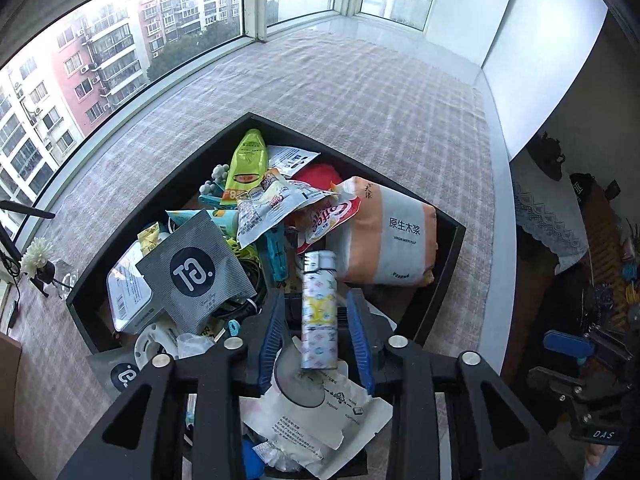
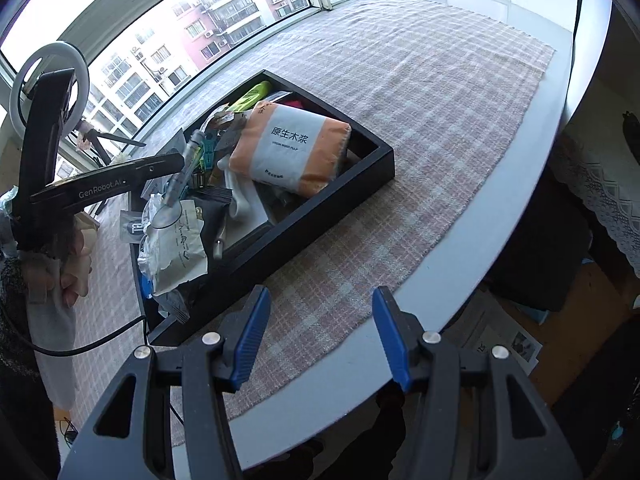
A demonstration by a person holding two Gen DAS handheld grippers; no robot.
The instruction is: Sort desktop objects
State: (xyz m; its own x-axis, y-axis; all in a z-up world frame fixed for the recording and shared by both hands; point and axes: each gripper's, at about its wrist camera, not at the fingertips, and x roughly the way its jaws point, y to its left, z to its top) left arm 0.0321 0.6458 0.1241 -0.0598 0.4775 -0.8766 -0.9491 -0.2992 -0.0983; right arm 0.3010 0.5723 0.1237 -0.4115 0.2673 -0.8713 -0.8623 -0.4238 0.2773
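lighter (image 1: pixel 319 312) sits between the blue pads (image 1: pixel 271 344) of the left gripper (image 1: pixel 316 344), long axis along the fingers, metal cap pointing away. pads look close on both sides, but contact is not clear from the wrist view (cannot tell if clamped). it hangs over the near end of a black tray (image 1: pixel 448 268) on a checked cloth (image 1: pixel 360 92). tray is heaped: orange-white tissue pack (image 1: pixel 394 240), grey sachet (image 1: pixel 196 272), green tube (image 1: pixel 246 164), torn coffee wrapper (image 1: pixel 276 208), white packet (image 1: pixel 316 412) under the lighter.

right gripper (image 2: pixel 320 340) is over the table's near edge (image 2: pixel 480 240), just beside the tray (image 2: pixel 280 240), fingers wide, nothing between them. from there the left gripper (image 2: pixel 176 184) shows above the clutter with the lighter (image 2: pixel 182 172) tilted.
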